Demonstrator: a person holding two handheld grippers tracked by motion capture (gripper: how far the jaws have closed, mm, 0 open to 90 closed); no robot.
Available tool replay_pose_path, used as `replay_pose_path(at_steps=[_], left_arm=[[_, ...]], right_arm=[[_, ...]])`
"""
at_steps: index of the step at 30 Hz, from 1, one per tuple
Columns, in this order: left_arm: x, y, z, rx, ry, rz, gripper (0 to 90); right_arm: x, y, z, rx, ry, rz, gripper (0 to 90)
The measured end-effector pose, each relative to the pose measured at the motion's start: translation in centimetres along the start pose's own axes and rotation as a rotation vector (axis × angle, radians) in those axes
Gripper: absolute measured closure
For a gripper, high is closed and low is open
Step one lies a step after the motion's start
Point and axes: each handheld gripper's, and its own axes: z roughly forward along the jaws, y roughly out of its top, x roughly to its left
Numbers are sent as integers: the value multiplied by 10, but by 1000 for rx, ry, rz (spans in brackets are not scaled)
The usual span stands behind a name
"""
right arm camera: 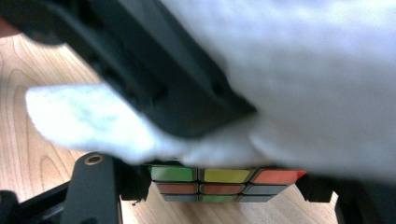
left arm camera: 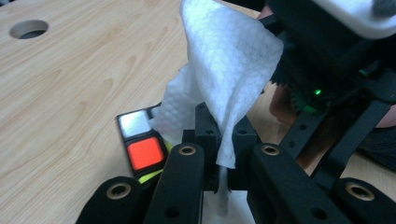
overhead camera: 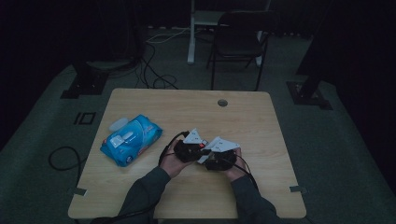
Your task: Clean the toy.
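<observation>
Here, cube (right arm camera: 219,182) half under wipe (right arm camera: 303,93)

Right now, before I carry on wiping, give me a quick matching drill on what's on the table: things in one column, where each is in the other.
Things:
1. white wipe
2. colour cube
3. blue wipe pack
4. round hole

Places:
A. lying left of the hands
B. clamped in the left gripper
C. far side of the table
D. clamped in the right gripper

Pairs: 1-B, 2-D, 3-A, 4-C
</observation>
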Motion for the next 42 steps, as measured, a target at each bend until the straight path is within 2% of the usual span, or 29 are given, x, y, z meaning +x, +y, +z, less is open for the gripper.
replay_pose_path(at_steps=[9, 17, 29, 42], left_arm=[[21, -9, -15, -20, 69, -55, 873], [33, -16, -19, -8, 112, -84, 873], [38, -30, -5, 31, 93, -100, 874], [36, -42, 3, 87, 76, -87, 874]], right_arm=[[0, 0, -1, 4, -7, -8, 341], [0, 1, -4, -9, -4, -1, 341], [-1, 3, -8, -26, 0, 1, 341], [-5, 5, -13, -45, -10, 3, 341]])
